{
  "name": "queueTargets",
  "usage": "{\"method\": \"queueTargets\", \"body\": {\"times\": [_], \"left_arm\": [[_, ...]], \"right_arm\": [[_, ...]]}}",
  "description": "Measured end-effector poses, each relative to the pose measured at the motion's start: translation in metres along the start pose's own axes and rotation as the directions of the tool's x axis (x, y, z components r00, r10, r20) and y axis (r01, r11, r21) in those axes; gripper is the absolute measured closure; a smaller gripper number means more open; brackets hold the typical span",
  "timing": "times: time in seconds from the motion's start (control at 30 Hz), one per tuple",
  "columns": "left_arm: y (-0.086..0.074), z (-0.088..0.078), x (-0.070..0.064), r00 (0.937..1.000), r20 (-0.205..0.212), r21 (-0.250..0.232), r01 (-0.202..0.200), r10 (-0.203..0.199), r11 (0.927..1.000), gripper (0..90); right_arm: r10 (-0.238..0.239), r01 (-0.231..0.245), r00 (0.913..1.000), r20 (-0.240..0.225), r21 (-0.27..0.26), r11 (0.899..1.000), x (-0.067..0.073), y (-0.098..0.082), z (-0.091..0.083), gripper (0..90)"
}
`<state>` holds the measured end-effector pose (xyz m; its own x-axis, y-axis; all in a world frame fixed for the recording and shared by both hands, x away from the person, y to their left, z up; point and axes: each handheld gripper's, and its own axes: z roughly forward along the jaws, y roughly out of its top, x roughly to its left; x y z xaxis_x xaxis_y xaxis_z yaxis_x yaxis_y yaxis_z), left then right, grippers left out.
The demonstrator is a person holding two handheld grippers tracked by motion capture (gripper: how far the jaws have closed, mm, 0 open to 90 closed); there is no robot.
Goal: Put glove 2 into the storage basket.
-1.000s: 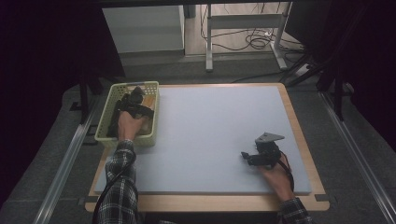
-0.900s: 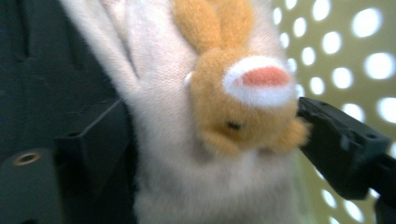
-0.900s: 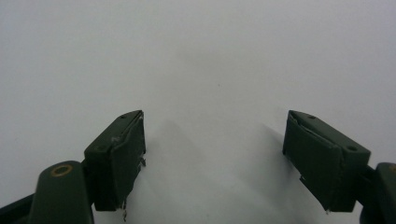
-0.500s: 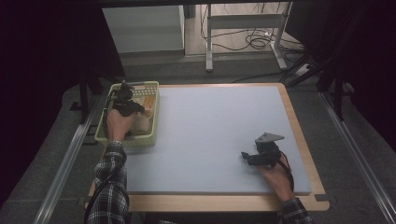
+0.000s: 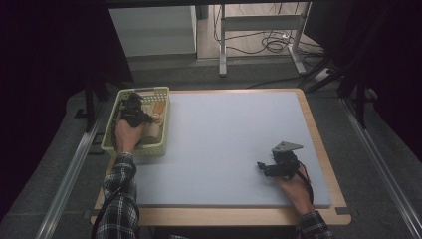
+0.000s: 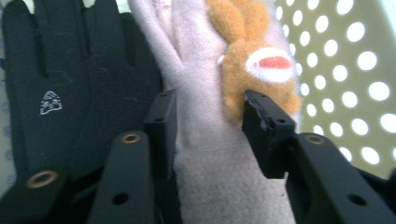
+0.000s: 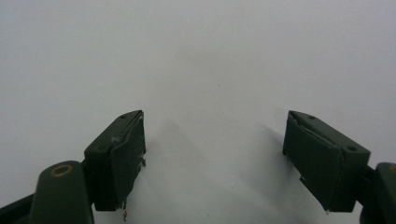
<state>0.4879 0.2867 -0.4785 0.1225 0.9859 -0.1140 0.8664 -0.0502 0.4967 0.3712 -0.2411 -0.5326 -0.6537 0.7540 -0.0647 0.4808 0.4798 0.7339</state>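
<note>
My left gripper (image 5: 142, 115) reaches into the pale green basket (image 5: 166, 130) at the table's left. In the left gripper view its jaws (image 6: 210, 107) stand on either side of a beige glove (image 6: 205, 158) with an orange plush animal (image 6: 243, 70) sewn on it. The pads press into the fabric. The jaws have just closed in and then eased a little wider, with the glove still between them. A black glove (image 6: 70, 84) lies beside it. My right gripper (image 5: 262, 167) rests on the grey mat (image 5: 234, 129) at the front right, open (image 7: 212, 135) with nothing between its fingers.
The mat covers a wooden table (image 5: 318, 134) whose rim shows along the right and front. The basket walls (image 6: 345, 74) are perforated and close around the left gripper. A white cabinet (image 5: 152, 32) and metal legs (image 5: 223, 45) stand beyond the far edge.
The left hand has shifted a little to the left and deeper into the basket, and its jaws have closed on the beige glove. The right hand has stayed in place.
</note>
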Motion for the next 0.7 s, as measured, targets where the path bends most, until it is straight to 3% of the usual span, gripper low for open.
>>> {"method": "queueTargets", "body": {"times": [0.47, 0.7], "left_arm": [[-0.006, -0.023, 0.008, 0.9991, 0.030, -0.112, -0.025, 0.029, 0.9933, 21.4], [-0.012, -0.031, 0.014, 0.9971, 0.070, -0.152, -0.018, 0.029, 0.9881, 15.9]], "right_arm": [[0.000, 0.000, 1.0000, 0.000, 0.000, 1.000, 0.000, 0.000, 0.000, 20.8], [0.000, 0.000, 1.0000, 0.001, 0.000, 1.000, 0.000, 0.000, 0.000, 20.8]]}}
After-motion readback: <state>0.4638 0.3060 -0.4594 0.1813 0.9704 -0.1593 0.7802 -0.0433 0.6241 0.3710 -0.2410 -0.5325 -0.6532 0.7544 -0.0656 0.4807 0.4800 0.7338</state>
